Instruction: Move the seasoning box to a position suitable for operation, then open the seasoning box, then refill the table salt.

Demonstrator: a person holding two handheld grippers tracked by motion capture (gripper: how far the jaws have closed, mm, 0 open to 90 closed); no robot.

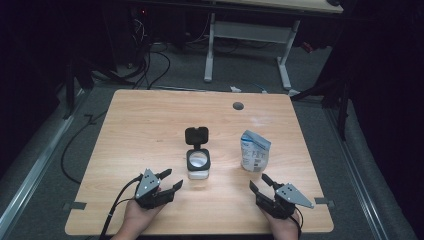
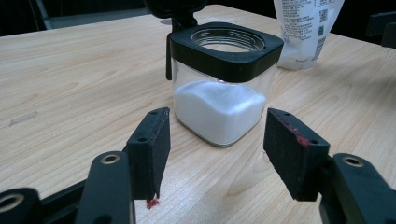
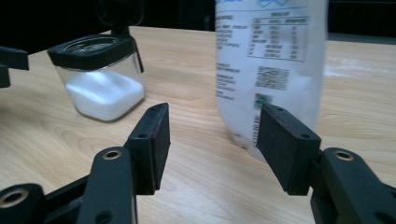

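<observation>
A square glass jar (image 1: 198,165) with a black collar and a flipped-up black lid stands mid-table, about a third full of white powder (image 2: 219,109). To its right stands a white and blue pouch (image 1: 254,150). My left gripper (image 1: 171,180) rests near the front edge, left of the jar, open, its jaws pointing at the jar (image 2: 224,79) with nothing between them. My right gripper (image 1: 261,182) is open too, just in front of the pouch (image 3: 271,60), which stands beyond its jaws, apart from the pads. The jar (image 3: 100,77) appears left of it.
The wooden table (image 1: 150,120) has a round cable hole (image 1: 238,105) at the back. Beyond the far edge are a white desk frame (image 1: 250,45) and cables on the floor. Bare tabletop lies left of the jar and behind it.
</observation>
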